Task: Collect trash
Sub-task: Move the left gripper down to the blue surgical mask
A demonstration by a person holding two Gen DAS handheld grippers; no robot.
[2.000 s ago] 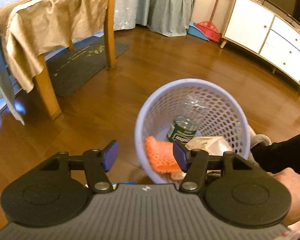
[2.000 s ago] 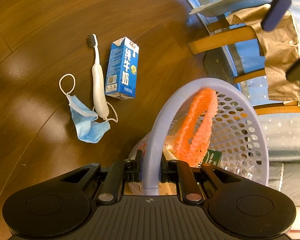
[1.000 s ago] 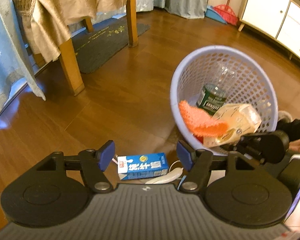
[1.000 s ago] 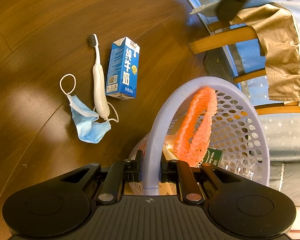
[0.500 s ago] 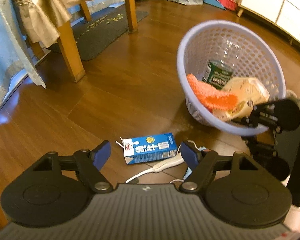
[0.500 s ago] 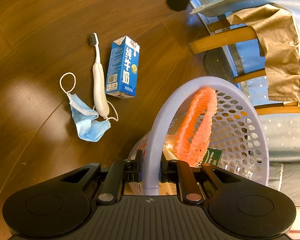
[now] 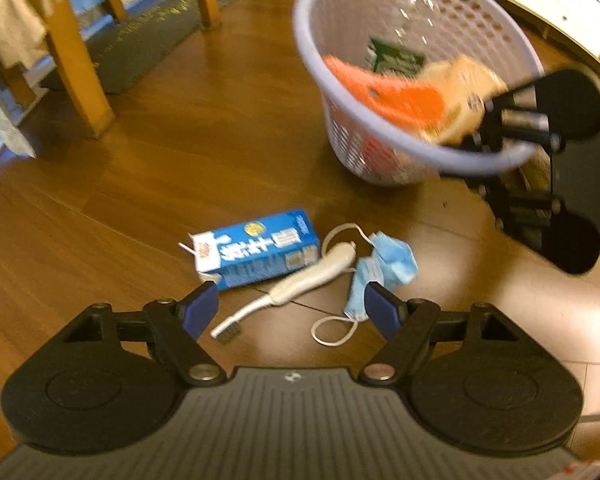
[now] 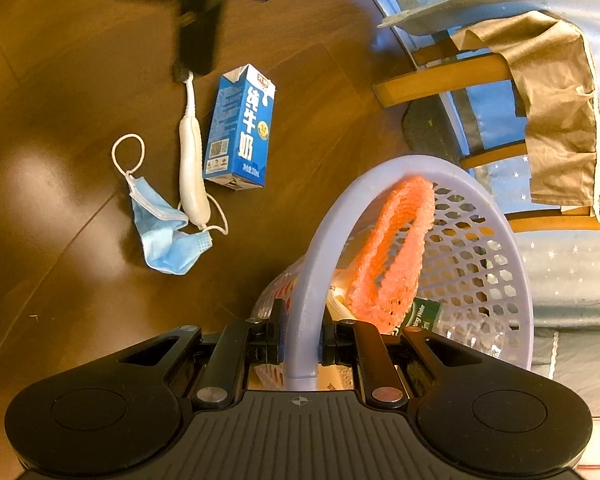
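Floor (image 7: 148, 168) of brown wood carries all the loose trash. One lavender perforated basket (image 8: 480, 264) stands tilted at the right of the left wrist view, with its rim pinched between the pressed-together fingers of the right gripper (image 8: 300, 346). Inside the basket lie one orange mesh piece (image 8: 392, 248), one green-labelled bottle (image 7: 396, 58) and one beige packet (image 7: 460, 80).

Three items lie on the floor just beside the basket: one blue milk carton (image 7: 256, 248), one white toothbrush (image 7: 300, 278) and one crumpled blue face mask (image 7: 384, 268). The toothbrush lies between the carton and the mask, touching both; its handle end rests across a mask ear loop.

The left gripper (image 7: 294, 310) hangs above the group with its jaws spread wide, having just been opening, and nothing is between them. In its own view the toothbrush head sits near the left finger and the mask near the right finger. Nothing blocks the way down to the three items.

Wooden chair legs (image 7: 76, 68) and one dark mat (image 7: 140, 40) stand well apart from them.
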